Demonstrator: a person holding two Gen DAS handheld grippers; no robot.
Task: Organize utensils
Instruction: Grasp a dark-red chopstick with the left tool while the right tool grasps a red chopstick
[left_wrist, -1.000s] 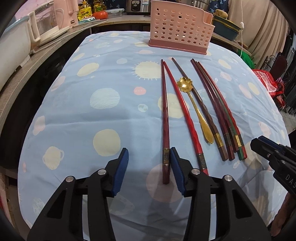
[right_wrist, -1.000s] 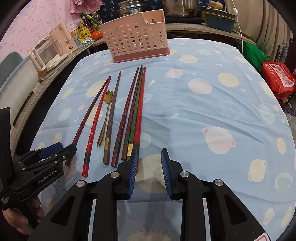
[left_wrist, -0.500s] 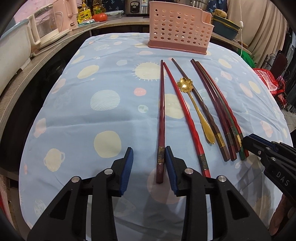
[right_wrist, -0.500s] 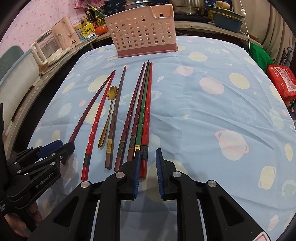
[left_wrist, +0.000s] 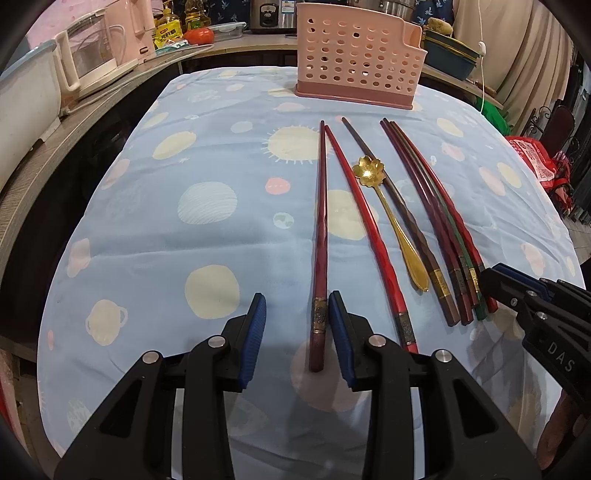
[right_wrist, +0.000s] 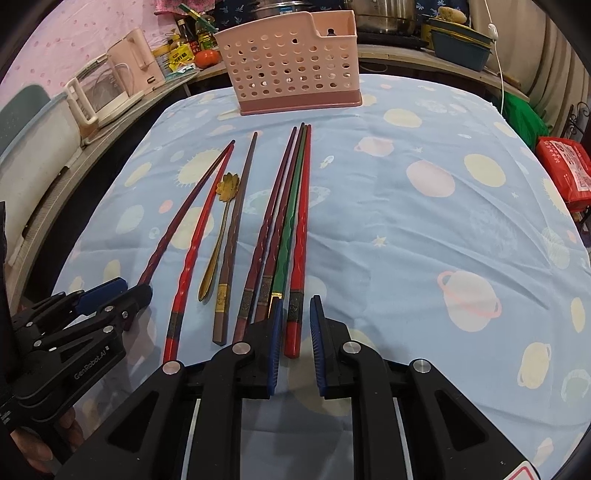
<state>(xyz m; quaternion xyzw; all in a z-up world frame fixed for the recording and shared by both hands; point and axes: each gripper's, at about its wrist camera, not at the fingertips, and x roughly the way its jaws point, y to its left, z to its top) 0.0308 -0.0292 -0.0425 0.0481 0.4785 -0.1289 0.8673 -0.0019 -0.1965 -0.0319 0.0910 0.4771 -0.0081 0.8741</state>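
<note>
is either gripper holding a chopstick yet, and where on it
Neither holds one yet. The left gripper and right gripper each straddle a chopstick's handle end, pads not pressing.

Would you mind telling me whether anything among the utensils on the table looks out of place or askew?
Nothing is spilled or damaged. The one oddity is the gold flower-shaped spoon lying among the chopsticks, its bowl resting against the dark brown chopstick. The pink utensil holder stands upright.

Seven chopsticks (right_wrist: 300, 236), one gold spoon (right_wrist: 221, 229) and one pink holder (right_wrist: 295, 70) show.
</note>
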